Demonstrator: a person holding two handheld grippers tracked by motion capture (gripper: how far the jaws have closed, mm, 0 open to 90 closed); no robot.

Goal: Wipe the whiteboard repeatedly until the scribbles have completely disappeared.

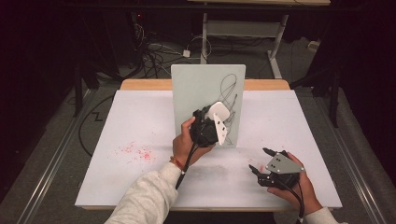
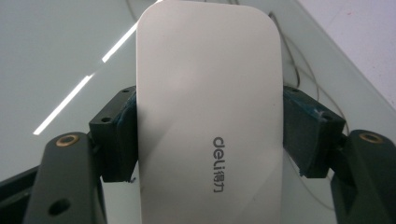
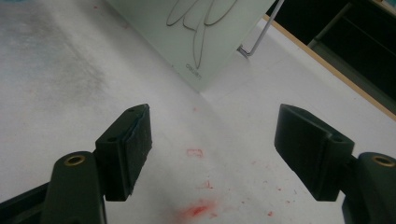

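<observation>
The left gripper [image 1: 215,122] clamps a smooth, white, round-cornered eraser [image 2: 210,112] between its jaws, the block standing out well beyond the pads [image 2: 122,135] and held against the scribbled face of the upright pale-green board [image 1: 196,88], so wiping the black pen loops looks like the step in hand. The next move would need the eraser pressed flat and swept across the lines just past the fingertips. The right gripper [image 1: 261,161] rests low on the matte white table [image 1: 140,126], jaws spread wide on nothing, red smudges [image 3: 198,210] between and ahead of them.
</observation>
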